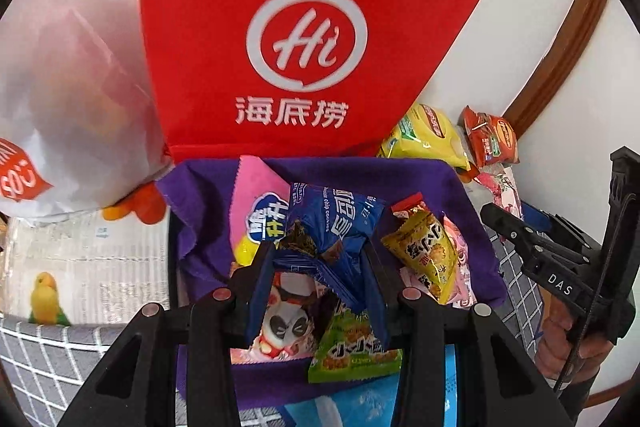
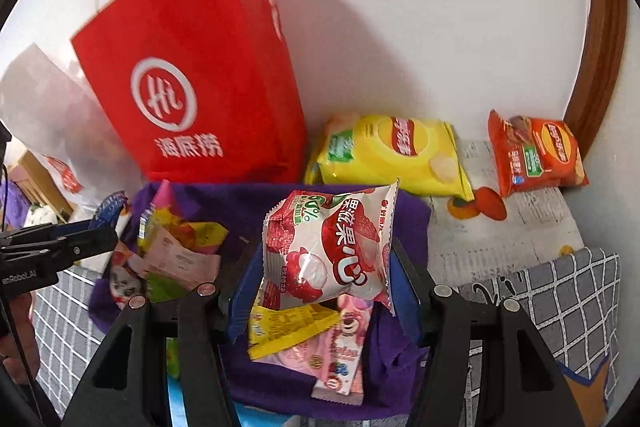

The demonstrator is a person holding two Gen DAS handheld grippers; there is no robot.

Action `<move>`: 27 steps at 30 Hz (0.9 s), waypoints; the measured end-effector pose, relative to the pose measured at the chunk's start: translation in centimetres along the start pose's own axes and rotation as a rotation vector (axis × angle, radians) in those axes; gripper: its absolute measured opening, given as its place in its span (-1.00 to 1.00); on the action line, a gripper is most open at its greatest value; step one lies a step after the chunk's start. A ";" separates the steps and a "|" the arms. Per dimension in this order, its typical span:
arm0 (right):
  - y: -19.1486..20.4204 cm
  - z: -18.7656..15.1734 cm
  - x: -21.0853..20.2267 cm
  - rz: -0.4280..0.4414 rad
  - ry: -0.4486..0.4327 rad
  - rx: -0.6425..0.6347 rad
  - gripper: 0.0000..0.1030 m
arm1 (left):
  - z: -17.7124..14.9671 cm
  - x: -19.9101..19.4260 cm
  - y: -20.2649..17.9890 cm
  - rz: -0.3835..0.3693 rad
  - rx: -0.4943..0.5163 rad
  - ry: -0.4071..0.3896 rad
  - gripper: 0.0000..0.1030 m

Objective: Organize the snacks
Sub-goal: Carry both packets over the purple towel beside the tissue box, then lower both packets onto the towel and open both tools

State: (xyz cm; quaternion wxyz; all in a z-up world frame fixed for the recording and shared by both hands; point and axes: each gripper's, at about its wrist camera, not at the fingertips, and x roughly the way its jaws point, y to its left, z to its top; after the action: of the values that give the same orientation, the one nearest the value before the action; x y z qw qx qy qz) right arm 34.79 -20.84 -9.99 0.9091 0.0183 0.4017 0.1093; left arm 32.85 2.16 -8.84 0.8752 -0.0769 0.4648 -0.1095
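In the left wrist view my left gripper (image 1: 316, 255) is shut on a blue cookie packet (image 1: 340, 219), hanging over a purple fabric bin (image 1: 460, 187). Several snacks lie in the bin: a pink packet (image 1: 256, 199), a yellow one (image 1: 428, 255) and a green one (image 1: 352, 347). In the right wrist view my right gripper (image 2: 326, 267) is shut on a white and red lychee packet (image 2: 332, 251), above the same purple bin (image 2: 412, 227). Beneath it lie a yellow packet (image 2: 288, 327) and a pink one (image 2: 344, 359). The left gripper (image 2: 104, 239) shows at the left edge there.
A red paper bag (image 2: 192, 99) stands behind the bin against the white wall. Beside it lies a white plastic bag (image 1: 72, 99). A yellow chip bag (image 2: 392, 151) and an orange one (image 2: 536, 155) sit at the back right. Grey checked cloth (image 2: 560, 287) covers the surface.
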 end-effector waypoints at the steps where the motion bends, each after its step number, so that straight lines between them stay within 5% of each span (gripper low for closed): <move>1: -0.2 -0.1 0.3 -0.003 0.005 0.002 0.15 | -0.1 0.5 0.0 -0.006 0.001 0.005 -0.24; 10: -1.4 -0.9 3.6 -0.043 0.075 0.001 0.15 | -0.6 3.0 0.1 -0.030 0.015 0.057 -0.23; 27: 0.1 -2.3 6.0 0.011 0.165 -0.041 0.19 | -0.6 3.4 0.0 0.002 0.025 0.055 -0.14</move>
State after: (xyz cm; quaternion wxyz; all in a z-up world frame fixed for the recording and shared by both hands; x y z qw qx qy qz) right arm 36.96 -19.59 -15.89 0.8724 -0.0069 0.4729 0.1237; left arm 34.17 1.24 -11.93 0.8630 -0.0626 0.4875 -0.1165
